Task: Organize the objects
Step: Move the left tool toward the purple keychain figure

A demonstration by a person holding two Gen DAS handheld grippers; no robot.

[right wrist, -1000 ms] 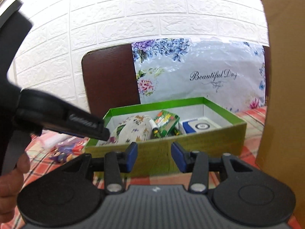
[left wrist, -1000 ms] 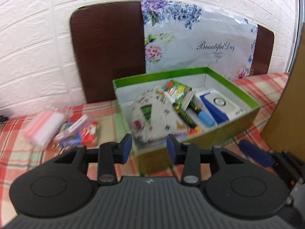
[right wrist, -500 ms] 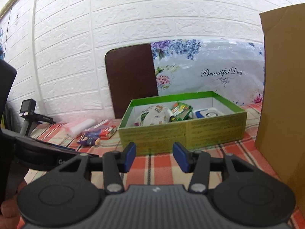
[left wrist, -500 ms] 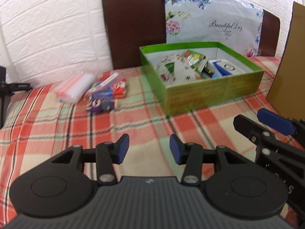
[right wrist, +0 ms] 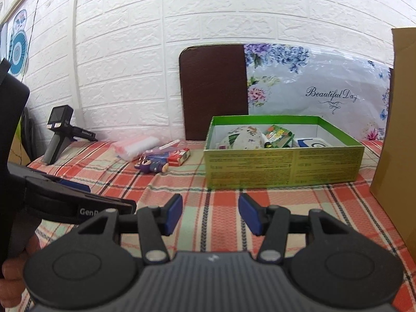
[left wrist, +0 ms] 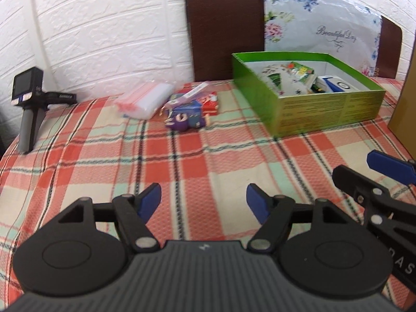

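Observation:
A green cardboard box [left wrist: 327,111] [right wrist: 283,166] stands on the plaid tablecloth at the back right. In it lie a floral pouch [right wrist: 243,139], a green packet [right wrist: 278,135] and a blue and white box [right wrist: 313,143]. Left of it lies a loose pile: a clear pink-edged bag [left wrist: 144,100] [right wrist: 136,145], a red packet [left wrist: 209,102] and a purple keychain toy [left wrist: 178,122] [right wrist: 149,166]. My left gripper [left wrist: 204,204] is open and empty over the cloth, well in front of the pile. My right gripper [right wrist: 210,214] is open and empty, in front of the box.
A brown cardboard panel [right wrist: 397,140] stands upright at the right. A dark chair back [left wrist: 225,26] with a floral cover [right wrist: 312,91] is behind the box. A small black device on a grey stand [left wrist: 28,104] is at the far left edge. A white brick wall is behind.
Both grippers have pulled back from the green box toward the near side of the table. The left gripper has opened wider and swung left, so the pile and the black device now show.

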